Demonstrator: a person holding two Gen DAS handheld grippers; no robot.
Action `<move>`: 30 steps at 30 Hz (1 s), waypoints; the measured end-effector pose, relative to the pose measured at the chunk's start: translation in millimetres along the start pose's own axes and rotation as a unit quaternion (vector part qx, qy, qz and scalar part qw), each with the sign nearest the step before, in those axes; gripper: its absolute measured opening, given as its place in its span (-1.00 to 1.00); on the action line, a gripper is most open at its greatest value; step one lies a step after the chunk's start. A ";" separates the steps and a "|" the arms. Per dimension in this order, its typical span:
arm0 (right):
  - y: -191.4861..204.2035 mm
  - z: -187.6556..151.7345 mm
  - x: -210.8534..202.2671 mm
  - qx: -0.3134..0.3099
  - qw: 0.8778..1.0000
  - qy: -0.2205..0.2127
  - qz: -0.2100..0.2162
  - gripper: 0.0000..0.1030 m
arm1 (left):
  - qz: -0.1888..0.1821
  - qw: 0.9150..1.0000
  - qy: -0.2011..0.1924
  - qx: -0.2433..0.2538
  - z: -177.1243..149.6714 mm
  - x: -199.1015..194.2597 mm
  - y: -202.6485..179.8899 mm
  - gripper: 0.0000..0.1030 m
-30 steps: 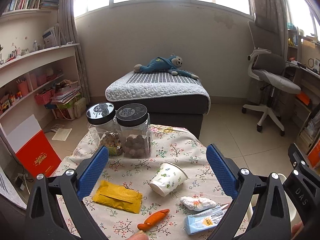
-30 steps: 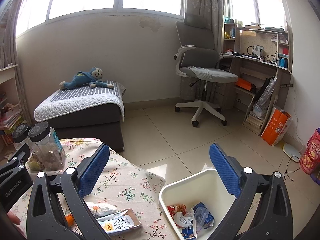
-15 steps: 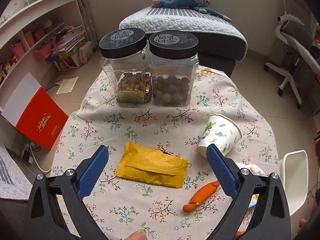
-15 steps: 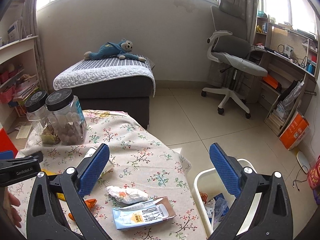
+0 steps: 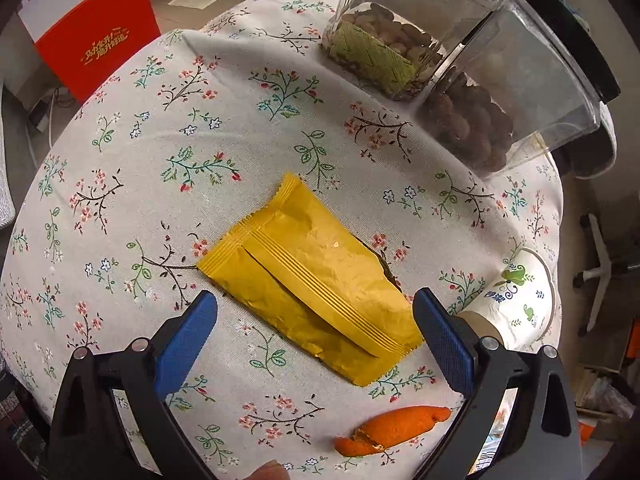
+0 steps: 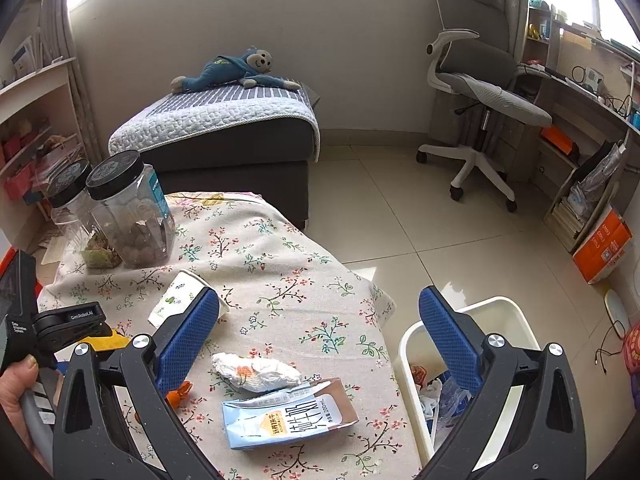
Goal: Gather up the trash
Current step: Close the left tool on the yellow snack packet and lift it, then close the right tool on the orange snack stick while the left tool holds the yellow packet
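A crumpled yellow wrapper (image 5: 312, 280) lies flat on the floral tablecloth (image 5: 160, 140). My left gripper (image 5: 316, 338) hovers open just above its near end, blue pads on either side. An orange peel (image 5: 394, 428) lies below it, and a tipped paper cup (image 5: 516, 300) rests at the right. My right gripper (image 6: 318, 340) stands open over the table's near edge, above a crumpled white tissue (image 6: 256, 370) and a flattened blue milk carton (image 6: 288, 416). The white trash bin (image 6: 516, 320) sits on the floor at the right, with trash inside.
Two clear jars with black lids (image 5: 480, 80) stand at the table's far side. A red box (image 5: 100, 36) sits on the floor left of the table. Beyond are a bed (image 6: 224, 120), an office chair (image 6: 480, 92) and shelves (image 6: 592, 184). A hand (image 6: 16, 384) holds the left gripper.
My left gripper tilted down and dropped close over the yellow wrapper. My right gripper swung left and lower, bringing the tissue and carton between its fingers in view.
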State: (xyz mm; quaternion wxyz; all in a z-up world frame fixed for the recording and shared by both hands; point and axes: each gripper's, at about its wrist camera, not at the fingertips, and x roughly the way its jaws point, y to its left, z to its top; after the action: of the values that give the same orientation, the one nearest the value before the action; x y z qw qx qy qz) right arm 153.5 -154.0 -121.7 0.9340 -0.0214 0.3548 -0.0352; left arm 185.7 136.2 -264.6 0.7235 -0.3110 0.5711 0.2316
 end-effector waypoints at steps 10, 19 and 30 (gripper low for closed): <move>-14.9 -8.3 24.2 0.044 0.995 0.075 0.057 0.86 | 0.052 0.992 -0.017 0.110 -10.1 22.4 -28.7 0.45; 55.6 -42.7 33.2 0.006 0.977 0.160 0.139 0.86 | -0.024 0.988 0.005 0.153 -13.7 -8.4 2.1 -0.61; 130.7 -96.0 63.9 -0.015 0.947 0.265 0.184 0.74 | -0.061 0.976 -0.123 0.169 8.5 -108.0 47.3 -0.61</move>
State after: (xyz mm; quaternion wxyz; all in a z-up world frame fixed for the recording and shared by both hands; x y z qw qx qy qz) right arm 144.0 -30.4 -244.1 0.7965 0.0398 0.5874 0.1380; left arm 132.9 177.5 -167.2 0.8433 -0.1872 0.4885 0.1234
